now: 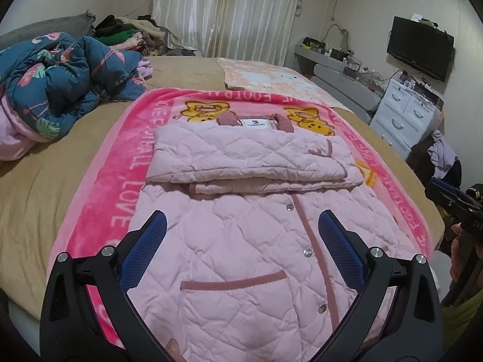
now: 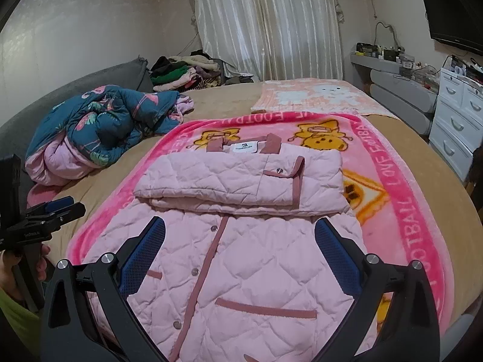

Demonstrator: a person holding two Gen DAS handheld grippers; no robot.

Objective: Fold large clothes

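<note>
A pale pink quilted jacket (image 1: 241, 241) with dusty-rose trim and snap buttons lies front up on a bright pink cartoon blanket (image 1: 120, 157) on the bed. Its sleeves are folded across the chest in a flat band (image 1: 247, 157) below the collar. It also shows in the right wrist view (image 2: 235, 259). My left gripper (image 1: 241, 226) is open and empty, hovering over the jacket's lower half. My right gripper (image 2: 240, 235) is open and empty over the same part. Each gripper shows at the edge of the other's view.
A crumpled dark blue floral duvet (image 1: 60, 81) lies at the left of the tan bed. A folded peach blanket (image 1: 271, 78) lies beyond the pink one. A clothes pile (image 1: 126, 34) sits by the curtain. White drawers (image 1: 404, 114) and a TV (image 1: 419, 48) stand on the right.
</note>
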